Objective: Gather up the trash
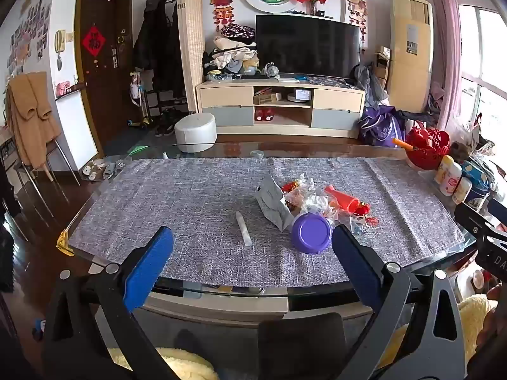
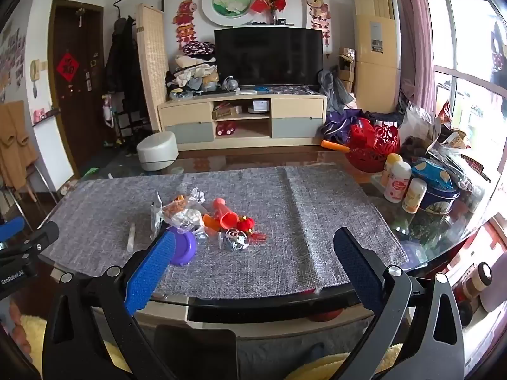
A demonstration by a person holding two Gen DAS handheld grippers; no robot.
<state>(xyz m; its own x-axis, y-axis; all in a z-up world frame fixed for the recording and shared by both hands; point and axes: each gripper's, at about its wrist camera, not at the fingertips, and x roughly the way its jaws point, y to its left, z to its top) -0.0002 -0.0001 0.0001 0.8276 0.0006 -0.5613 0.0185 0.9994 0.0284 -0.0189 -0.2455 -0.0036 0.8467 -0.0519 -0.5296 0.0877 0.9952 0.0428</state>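
Note:
A pile of trash lies mid-mat: a grey foil pouch (image 1: 273, 204), crumpled clear wrappers (image 1: 304, 196), a red plastic horn (image 1: 343, 199), a purple round lid (image 1: 312, 232) and a white tube (image 1: 243, 228). The right wrist view shows the same pile: pouch (image 2: 156, 213), horn (image 2: 225, 213), purple lid (image 2: 183, 247), tube (image 2: 131, 237), silver wrapper (image 2: 234, 240). My left gripper (image 1: 252, 262) is open and empty at the table's near edge, short of the pile. My right gripper (image 2: 253, 264) is open and empty, to the right of the pile.
A grey woven mat (image 1: 190, 205) covers a glass-topped table (image 1: 221, 288). At the right end stand a red basket (image 2: 374, 145), white bottles (image 2: 397, 183), a blue tin (image 2: 439, 194) and snack bags. A TV stand (image 1: 279, 107) and white stool (image 1: 195, 131) lie beyond.

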